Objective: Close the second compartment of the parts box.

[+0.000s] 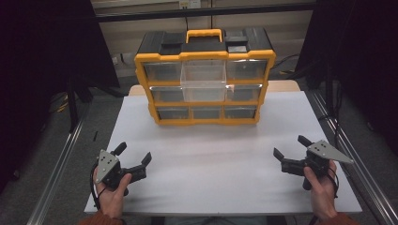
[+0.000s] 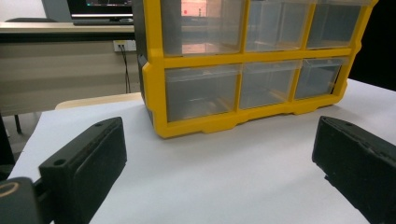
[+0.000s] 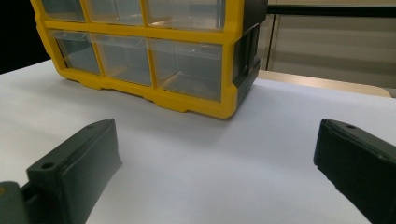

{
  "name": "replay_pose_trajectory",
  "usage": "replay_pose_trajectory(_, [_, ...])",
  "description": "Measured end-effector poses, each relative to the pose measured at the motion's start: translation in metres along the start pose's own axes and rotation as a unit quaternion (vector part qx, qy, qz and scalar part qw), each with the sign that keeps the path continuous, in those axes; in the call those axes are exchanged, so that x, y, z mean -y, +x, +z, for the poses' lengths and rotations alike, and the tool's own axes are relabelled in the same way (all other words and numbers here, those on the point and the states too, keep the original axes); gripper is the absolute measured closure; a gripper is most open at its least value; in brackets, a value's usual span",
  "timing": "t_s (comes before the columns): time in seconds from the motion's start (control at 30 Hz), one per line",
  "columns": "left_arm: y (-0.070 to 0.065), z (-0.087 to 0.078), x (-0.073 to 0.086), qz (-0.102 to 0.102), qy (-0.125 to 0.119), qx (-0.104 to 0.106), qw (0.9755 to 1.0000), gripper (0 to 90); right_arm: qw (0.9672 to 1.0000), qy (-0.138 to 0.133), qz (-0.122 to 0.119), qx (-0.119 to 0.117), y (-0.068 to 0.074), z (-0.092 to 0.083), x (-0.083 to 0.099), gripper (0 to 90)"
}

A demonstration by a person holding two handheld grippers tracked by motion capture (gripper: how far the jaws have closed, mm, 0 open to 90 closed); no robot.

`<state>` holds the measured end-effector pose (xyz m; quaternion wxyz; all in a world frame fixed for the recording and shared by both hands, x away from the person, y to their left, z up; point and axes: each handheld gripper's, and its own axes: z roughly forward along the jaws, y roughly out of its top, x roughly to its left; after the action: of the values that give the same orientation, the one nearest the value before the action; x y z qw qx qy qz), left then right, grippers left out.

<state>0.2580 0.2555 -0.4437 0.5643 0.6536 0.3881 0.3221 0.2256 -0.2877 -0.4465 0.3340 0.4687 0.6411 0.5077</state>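
A yellow and black drawer cabinet point(image 1: 205, 77) with clear drawers stands at the back middle of the white table point(image 1: 211, 159). Its top middle drawer point(image 1: 203, 83) is pulled out toward me. My left gripper point(image 1: 134, 154) rests low at the front left, held in a hand, jaws wide apart with nothing between them. At the front right my right gripper point(image 1: 291, 146) is held the same way, open and empty. In the left gripper view the cabinet point(image 2: 247, 65) sits ahead past the gripper point(image 2: 219, 154). The right gripper view shows the cabinet point(image 3: 149, 51) at upper left, beyond the gripper point(image 3: 217, 158).
Metal rails point(image 1: 56, 164) run along both sides of the table. A wall with a desk and cables lies behind the cabinet. White tabletop stretches between the grippers and the cabinet.
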Motion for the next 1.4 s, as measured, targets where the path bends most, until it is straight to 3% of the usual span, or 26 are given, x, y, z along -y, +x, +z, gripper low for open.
replay_pose_trajectory(0.27, [-0.001, 0.002, 0.0, -0.004, 0.004, -0.004, 1.0, 3.2, 0.9998, 0.017, -0.002, -0.013, 0.003, 0.003, 0.002, 0.0])
replay_pose_trajectory(0.4, [0.001, 0.002, 0.0, -0.016, 0.003, -0.001, 0.9999, 3.5, 0.9986, 0.011, 0.02, -0.047, 0.006, 0.006, 0.007, 0.0])
replay_pose_trajectory(0.47, [0.001, 0.003, 0.001, -0.025, 0.007, -0.004, 0.9996, 3.6, 0.9986, 0.008, 0.018, -0.049, 0.007, 0.007, 0.007, 0.0])
replay_pose_trajectory(0.6, [0.003, 0.002, 0.0, -0.022, 0.001, -0.002, 0.9997, 3.9, 0.9982, 0.004, 0.012, -0.059, 0.011, 0.008, 0.007, 0.0])
replay_pose_trajectory(0.7, [0.002, 0.002, 0.001, -0.023, 0.002, -0.001, 0.9997, 3.9, 0.9975, 0.011, -0.011, -0.069, 0.016, 0.01, 0.007, 0.0])
replay_pose_trajectory(1.03, [0.0, 0.001, 0.001, -0.009, 0.008, 0.002, 0.9999, 4.2, 0.9946, 0.007, -0.003, -0.103, 0.027, 0.011, 0.007, 0.0])
replay_pose_trajectory(1.4, [0.0, 0.002, 0.002, -0.019, 0.009, 0.005, 0.9998, 3.7, 0.9905, -0.008, -0.013, -0.137, 0.047, 0.013, 0.003, 0.0])
